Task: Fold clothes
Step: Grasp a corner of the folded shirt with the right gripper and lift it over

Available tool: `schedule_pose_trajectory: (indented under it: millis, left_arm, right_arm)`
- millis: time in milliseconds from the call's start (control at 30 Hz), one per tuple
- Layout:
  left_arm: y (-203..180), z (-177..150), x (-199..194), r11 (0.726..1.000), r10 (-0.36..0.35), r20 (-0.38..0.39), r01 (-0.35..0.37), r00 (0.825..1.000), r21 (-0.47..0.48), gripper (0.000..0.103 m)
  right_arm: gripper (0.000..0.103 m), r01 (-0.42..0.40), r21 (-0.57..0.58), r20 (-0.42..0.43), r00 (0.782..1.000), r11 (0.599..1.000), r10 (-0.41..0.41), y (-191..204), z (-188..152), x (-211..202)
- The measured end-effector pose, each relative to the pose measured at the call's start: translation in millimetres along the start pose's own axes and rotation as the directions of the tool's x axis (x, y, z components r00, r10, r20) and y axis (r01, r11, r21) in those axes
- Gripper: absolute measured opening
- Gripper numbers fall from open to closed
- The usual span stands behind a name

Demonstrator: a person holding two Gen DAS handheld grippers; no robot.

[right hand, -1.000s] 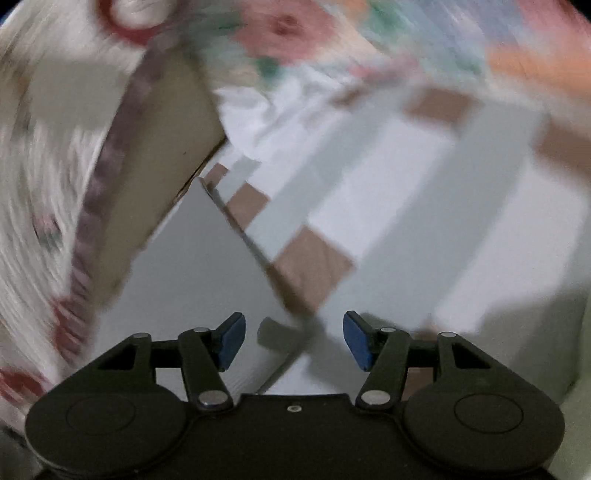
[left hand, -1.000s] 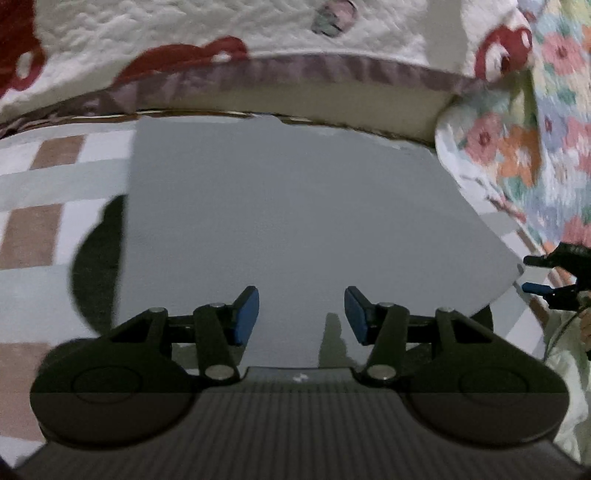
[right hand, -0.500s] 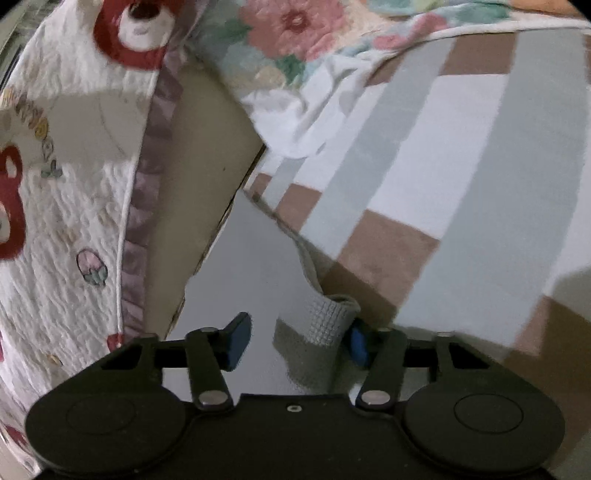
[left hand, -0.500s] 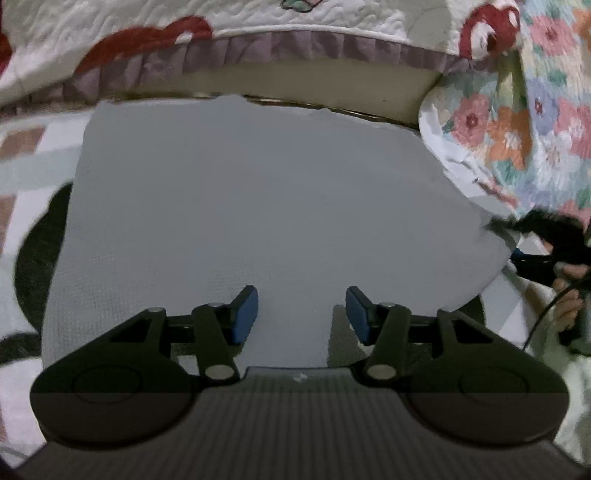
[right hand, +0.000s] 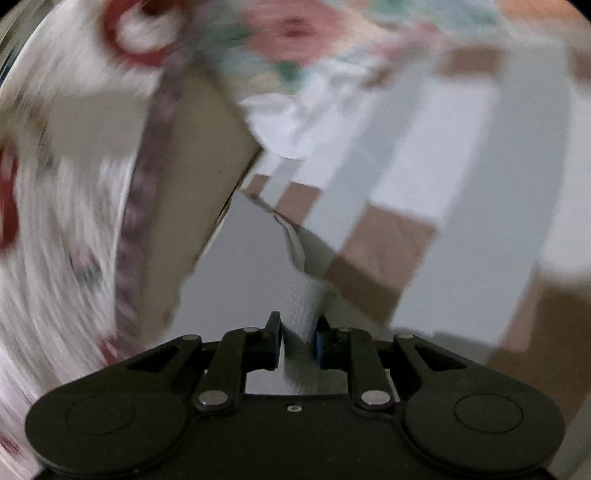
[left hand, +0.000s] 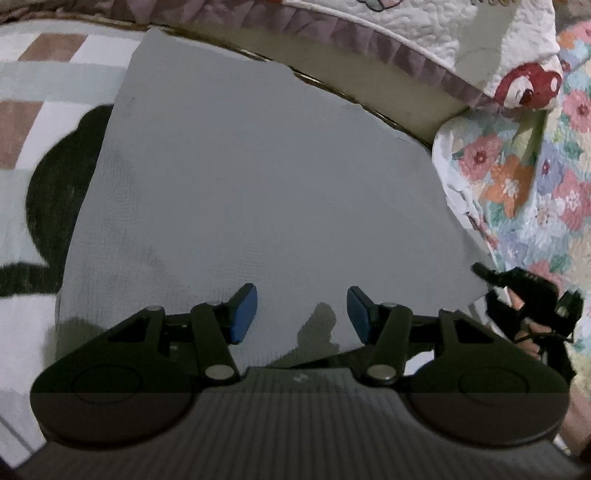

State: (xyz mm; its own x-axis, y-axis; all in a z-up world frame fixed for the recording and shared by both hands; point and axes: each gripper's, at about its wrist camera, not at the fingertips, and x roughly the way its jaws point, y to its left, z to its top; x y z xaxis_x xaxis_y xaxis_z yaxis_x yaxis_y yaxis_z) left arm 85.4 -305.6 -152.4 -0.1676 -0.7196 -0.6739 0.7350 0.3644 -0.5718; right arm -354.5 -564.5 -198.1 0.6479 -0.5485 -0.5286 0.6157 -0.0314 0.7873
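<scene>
A grey textured cloth (left hand: 266, 192) lies spread flat on a checked bed sheet (left hand: 44, 74). My left gripper (left hand: 302, 314) hovers open over the cloth's near edge, nothing between its blue pads. My right gripper (right hand: 297, 341) is shut on a bunched corner of the grey cloth (right hand: 301, 295), which rises in a ridge from the flat part. In the left wrist view the right gripper (left hand: 524, 291) shows as a black shape at the cloth's right corner, held by a hand.
A white quilt with red prints and a purple ruffle (left hand: 369, 33) borders the far edge. A floral quilt (left hand: 524, 177) is heaped at the right. A black print (left hand: 55, 192) marks the sheet left of the cloth. The right wrist view is motion-blurred.
My right gripper has closed on the cloth's corner, which it was straddling half a second ago, and is lifting it. The left gripper stayed open and shifted its view to the right.
</scene>
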Motion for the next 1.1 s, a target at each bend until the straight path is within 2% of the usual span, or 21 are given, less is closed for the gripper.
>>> schedule_pose_trajectory:
  millis: [100,167,267,333,400,467,500,567,633,700,800,833,867,933,1000,1033,1100]
  left_arm:
    - [7,3,-13,0.998,-0.042,0.028,0.043,0.999,-0.041,0.053]
    - [11,5,-22,0.995,-0.069,0.048,0.072,0.996,-0.068,0.05]
    - [18,8,-36,0.987,-0.109,0.079,0.117,0.991,-0.107,0.05]
    - [22,10,-45,0.98,-0.134,0.101,0.147,0.986,-0.132,0.05]
    - [27,13,-54,0.972,-0.159,0.123,0.177,0.98,-0.156,0.048]
    - [31,15,-63,0.962,-0.183,0.145,0.207,0.972,-0.18,0.049]
    - [33,16,-67,0.956,-0.194,0.157,0.223,0.968,-0.191,0.05]
    - [41,20,-83,0.95,-0.199,0.196,0.238,0.96,-0.202,0.052]
    - [54,23,-101,0.947,-0.195,0.243,0.247,0.95,-0.203,0.052]
    - [73,22,-104,0.92,-0.229,0.245,0.292,0.942,-0.262,0.053]
    - [96,15,-97,0.877,-0.271,0.241,0.343,0.932,-0.337,0.053]
    - [99,13,-91,0.874,-0.279,0.229,0.345,0.933,-0.342,0.054]
    - [100,10,-86,0.881,-0.277,0.212,0.336,0.937,-0.334,0.056]
    - [100,11,-72,0.907,-0.247,0.16,0.286,0.956,-0.308,0.056]
    - [99,12,-60,0.925,-0.206,0.137,0.238,0.969,-0.297,0.056]
    - [98,12,-58,0.928,-0.201,0.134,0.233,0.97,-0.291,0.056]
    - [97,12,-52,0.935,-0.192,0.127,0.221,0.973,-0.279,0.056]
  right_arm:
    - [0.026,0.043,-0.059,0.002,0.999,0.997,-0.043,2,-3,5]
    - [0.033,0.049,-0.1,0.021,0.999,0.994,-0.047,3,-4,8]
    - [0.033,0.081,-0.181,0.063,0.995,0.98,-0.071,14,-8,15]
    - [0.016,0.081,-0.212,0.052,0.996,0.974,-0.071,27,-7,22]
    - [0.015,0.049,-0.252,0.048,0.998,0.967,-0.038,47,-6,24]
    - [0.014,0.007,-0.355,0.044,0.999,0.935,0.009,85,-11,22]
    - [0.014,-0.014,-0.417,0.037,0.999,0.909,0.032,109,-15,22]
    - [0.014,-0.098,-0.49,-0.053,0.995,0.866,0.083,161,-23,32]
    - [0.014,-0.19,-0.597,-0.162,0.98,0.779,0.115,214,-47,47]
    - [0.014,-0.283,-0.677,-0.276,0.953,0.679,0.122,255,-81,63]
    - [0.014,-0.414,-0.723,-0.442,0.892,0.553,0.089,279,-156,84]
    - [0.014,-0.443,-0.727,-0.485,0.872,0.524,0.064,279,-180,91]
    - [0.014,-0.451,-0.746,-0.503,0.864,0.49,0.03,272,-200,97]
    - [0.014,-0.455,-0.792,-0.515,0.856,0.408,-0.044,257,-240,107]
    - [0.014,-0.447,-0.823,-0.499,0.864,0.351,-0.07,246,-262,108]
    - [0.014,-0.438,-0.835,-0.485,0.872,0.334,-0.066,244,-267,105]
    - [0.014,-0.43,-0.839,-0.474,0.879,0.334,-0.06,244,-266,101]
